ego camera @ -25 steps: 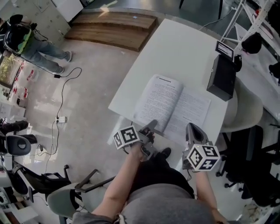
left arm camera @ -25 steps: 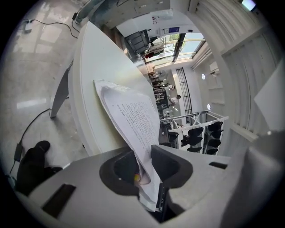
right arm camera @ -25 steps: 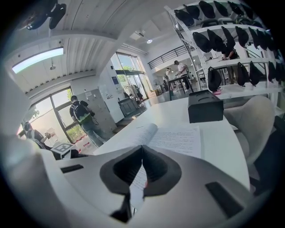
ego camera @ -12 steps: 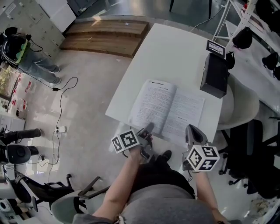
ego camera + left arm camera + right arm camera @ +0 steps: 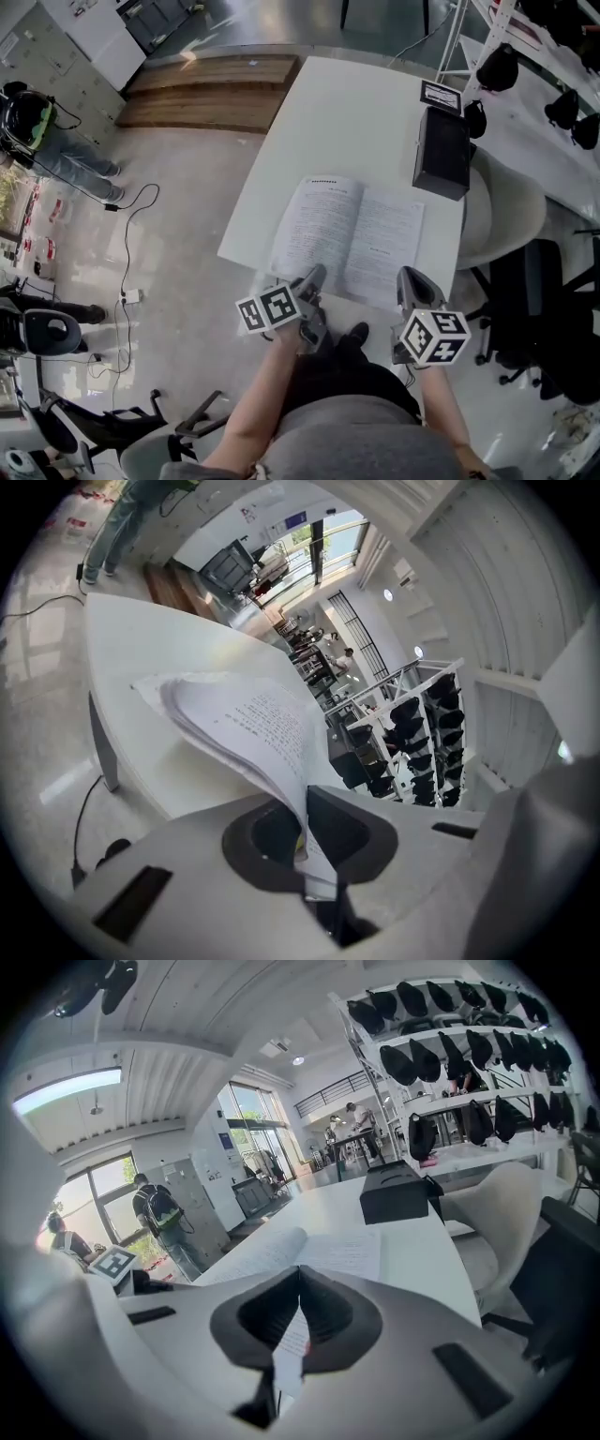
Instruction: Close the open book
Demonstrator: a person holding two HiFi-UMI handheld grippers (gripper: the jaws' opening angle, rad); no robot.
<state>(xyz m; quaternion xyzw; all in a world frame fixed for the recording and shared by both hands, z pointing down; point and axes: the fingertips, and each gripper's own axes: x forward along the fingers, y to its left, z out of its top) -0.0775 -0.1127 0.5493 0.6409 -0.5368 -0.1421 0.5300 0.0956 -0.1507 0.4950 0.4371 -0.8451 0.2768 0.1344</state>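
Left claw (image 5: 305, 827): jaws have just been closing, now nearly together, pinching near edge of left-hand leaves of open book (image 5: 352, 234). Right claw (image 5: 298, 1274): jaws drawn together, thin strip of right-hand page nipped between them.

Left gripper view alone shows gripped leaves bowed up off worktop (image 5: 347, 112); from head view book looks flat.

Book lies open, print up, on my side of black box (image 5: 442, 153) and left of it. Spine runs away from me; open spread's long axis crosses worktop left to right.
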